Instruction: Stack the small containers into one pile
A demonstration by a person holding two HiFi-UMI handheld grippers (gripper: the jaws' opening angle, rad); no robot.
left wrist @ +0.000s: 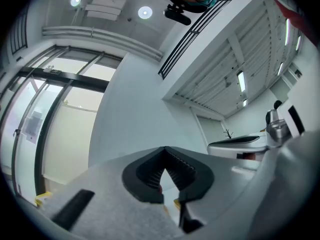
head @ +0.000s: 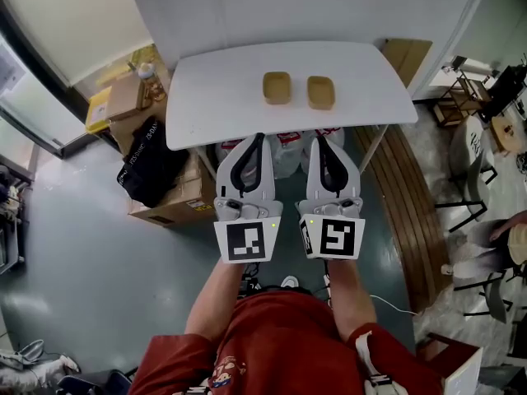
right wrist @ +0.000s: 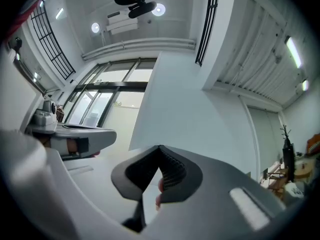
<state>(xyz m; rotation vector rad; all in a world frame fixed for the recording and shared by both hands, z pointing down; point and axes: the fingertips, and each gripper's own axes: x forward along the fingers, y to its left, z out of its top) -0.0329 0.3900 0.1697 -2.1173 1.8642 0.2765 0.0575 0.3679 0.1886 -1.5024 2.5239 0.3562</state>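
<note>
White left gripper (head: 258,140), right gripper (head: 322,138): closed, empty

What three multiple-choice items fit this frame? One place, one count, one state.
1. Where do the containers sit?
A. on the white table
B. on the floor
C. in a cardboard box

2. How many containers are there?
A. one
B. two
C. four

3. How do the left gripper and right gripper stand?
A. both wide open
B. each shut on a container
C. both shut, holding nothing

Answers:
1. A, since both sit side by side on the tabletop in the head view.
2. B, since two tan ones show, not stacked.
3. C, since each gripper view shows jaws together with nothing between them.
</note>
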